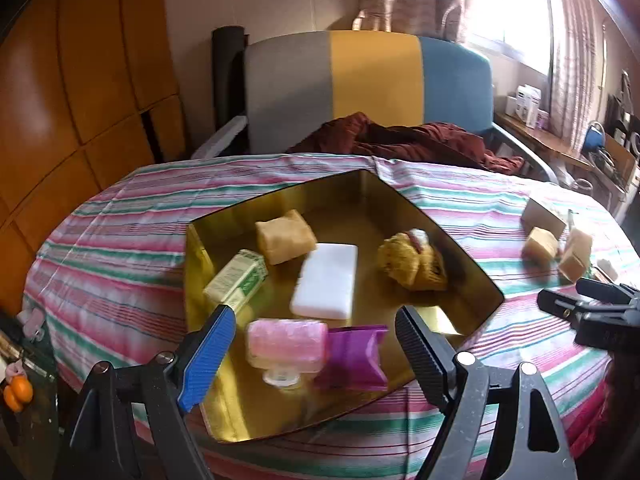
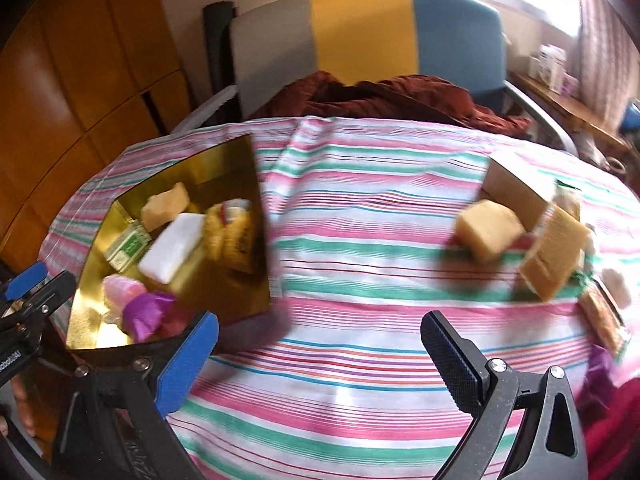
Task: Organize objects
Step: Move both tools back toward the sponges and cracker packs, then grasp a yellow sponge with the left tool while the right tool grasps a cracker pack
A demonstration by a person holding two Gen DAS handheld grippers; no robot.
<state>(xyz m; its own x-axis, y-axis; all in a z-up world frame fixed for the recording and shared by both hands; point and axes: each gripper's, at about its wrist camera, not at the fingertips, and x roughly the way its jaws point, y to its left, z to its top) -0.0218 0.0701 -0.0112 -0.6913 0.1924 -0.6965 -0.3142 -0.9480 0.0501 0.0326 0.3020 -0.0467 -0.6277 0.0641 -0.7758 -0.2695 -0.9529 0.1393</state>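
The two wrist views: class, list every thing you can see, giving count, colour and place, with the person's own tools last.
gold tray: one, shiny gold, on the striped tablecloth.
tan block: one, tan, far part of the tray.
green box: one, green and cream, tray's left side.
white bar: one, white, tray centre.
yellow bundle: one, yellow, tray's right side.
pink bar: one, pink, near edge of the tray.
purple box: one, purple, beside the pink bar.
loose blocks: several, tan, on the cloth at right.
striped tablecloth: one, pink, green, white.
chair: one, grey, yellow, blue, behind the table.
left gripper: jaws open, above the tray.
right gripper: jaws open, above the cloth.
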